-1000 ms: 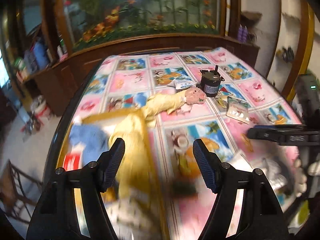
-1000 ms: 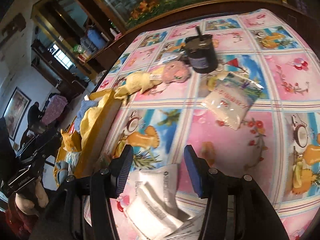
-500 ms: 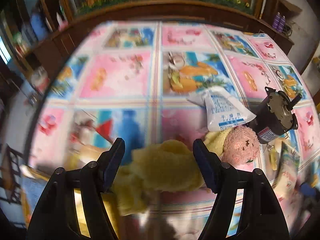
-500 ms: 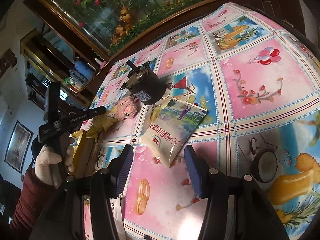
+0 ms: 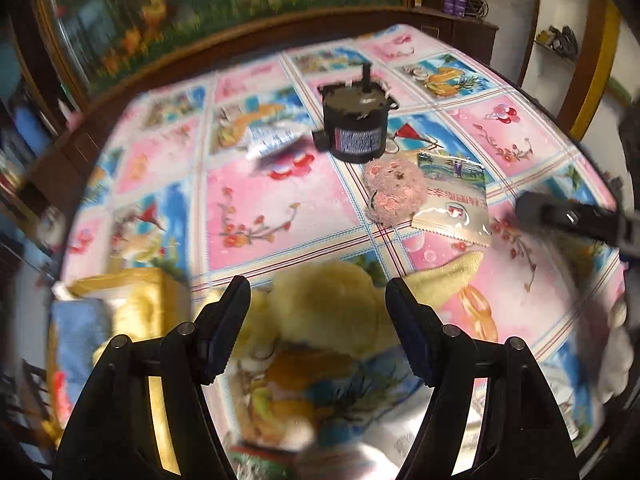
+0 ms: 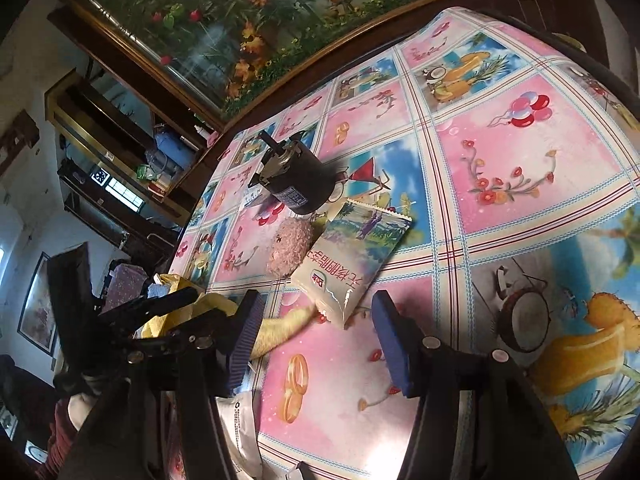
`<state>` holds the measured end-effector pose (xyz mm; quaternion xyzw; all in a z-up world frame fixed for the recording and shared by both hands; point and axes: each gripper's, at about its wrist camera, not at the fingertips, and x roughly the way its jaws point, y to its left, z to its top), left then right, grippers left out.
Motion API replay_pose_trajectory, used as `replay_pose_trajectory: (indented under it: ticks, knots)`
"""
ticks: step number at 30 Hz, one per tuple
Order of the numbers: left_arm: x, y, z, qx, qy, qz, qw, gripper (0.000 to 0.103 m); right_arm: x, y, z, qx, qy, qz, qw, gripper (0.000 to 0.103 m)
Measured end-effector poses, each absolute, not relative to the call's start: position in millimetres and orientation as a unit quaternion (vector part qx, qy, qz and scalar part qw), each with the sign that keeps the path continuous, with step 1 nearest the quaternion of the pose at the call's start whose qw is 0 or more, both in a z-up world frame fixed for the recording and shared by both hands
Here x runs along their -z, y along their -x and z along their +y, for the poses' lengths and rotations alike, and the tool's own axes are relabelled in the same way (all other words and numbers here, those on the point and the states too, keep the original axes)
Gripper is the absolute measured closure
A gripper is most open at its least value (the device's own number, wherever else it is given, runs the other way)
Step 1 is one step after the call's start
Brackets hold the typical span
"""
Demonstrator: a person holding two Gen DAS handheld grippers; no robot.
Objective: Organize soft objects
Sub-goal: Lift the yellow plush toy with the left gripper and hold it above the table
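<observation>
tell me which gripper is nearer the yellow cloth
Left. The left gripper hangs right over the yellow cloth, its bunched part between the open jaws. The right gripper, jaws opening, is beside the cloth's tip.

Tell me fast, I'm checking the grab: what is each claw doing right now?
Left claw: open, jaws astride the yellow plush toy, not pressing it.
Right claw: jaws opening, holding nothing; the snack packet lies just ahead.
</observation>
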<state>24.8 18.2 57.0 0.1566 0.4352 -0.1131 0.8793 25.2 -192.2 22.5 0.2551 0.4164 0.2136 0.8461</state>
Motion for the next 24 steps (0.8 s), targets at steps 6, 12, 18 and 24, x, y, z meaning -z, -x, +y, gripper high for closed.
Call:
replay_pose_trajectory:
  ticks: [6, 12, 18, 24]
  knots:
    - [-92, 44, -12, 0.022, -0.236, 0.322, 0.917, 0.032, -22, -26, -190, -0.209, -0.253, 0.419, 0.847, 0.046]
    - [-99, 55, -18, 0.011, -0.194, 0.334, 0.922, 0.032, -21, -25, -188, -0.205, -0.243, 0.423, 0.849, 0.046]
    - [-90, 57, -19, -0.001, -0.198, 0.35, 0.915, 0.032, -20, -25, -188, -0.204, -0.241, 0.424, 0.849, 0.046]
    - [-85, 56, -17, -0.007, -0.2, 0.354, 0.914, 0.032, -18, -26, -186, -0.204, -0.238, 0.427, 0.848, 0.046]
